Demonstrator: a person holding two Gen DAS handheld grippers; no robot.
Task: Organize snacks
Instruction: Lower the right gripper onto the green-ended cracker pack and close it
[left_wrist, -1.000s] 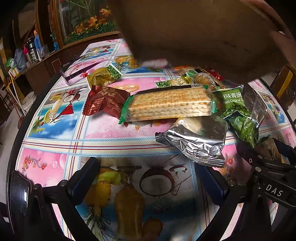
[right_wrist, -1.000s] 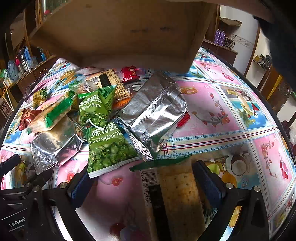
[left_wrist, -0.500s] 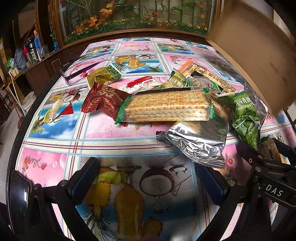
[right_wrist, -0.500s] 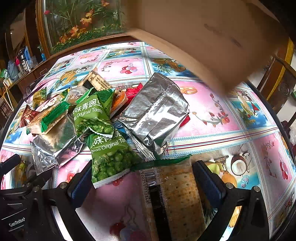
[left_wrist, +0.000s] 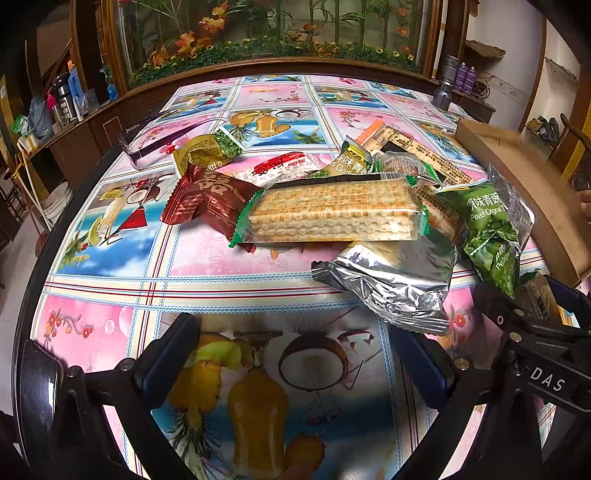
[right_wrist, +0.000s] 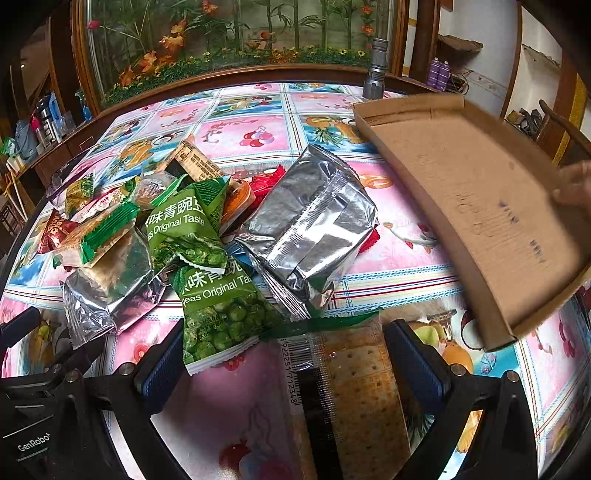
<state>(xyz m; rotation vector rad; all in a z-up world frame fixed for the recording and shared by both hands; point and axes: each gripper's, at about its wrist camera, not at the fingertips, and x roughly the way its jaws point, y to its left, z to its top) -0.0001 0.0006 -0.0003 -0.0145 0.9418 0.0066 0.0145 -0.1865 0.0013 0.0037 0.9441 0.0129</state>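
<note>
A heap of snack packs lies on the flowered tablecloth. In the left wrist view a long cracker pack sits on top, with a red pack to its left, a silver pouch in front and green pea bags to its right. My left gripper is open over bare cloth just short of the silver pouch. My right gripper is open, and a second cracker pack lies loose between its fingers. Beyond it are pea bags and a large silver pouch.
A hand holds an empty, tilted cardboard tray over the table's right side. A metal flashlight stands at the far edge. A clear plastic box lies far left. A glass-fronted plant display lines the back.
The cardboard tray, which was overhead with its underside showing, has swung off to the right and now shows its empty inside. Both grippers have stayed where they were.
</note>
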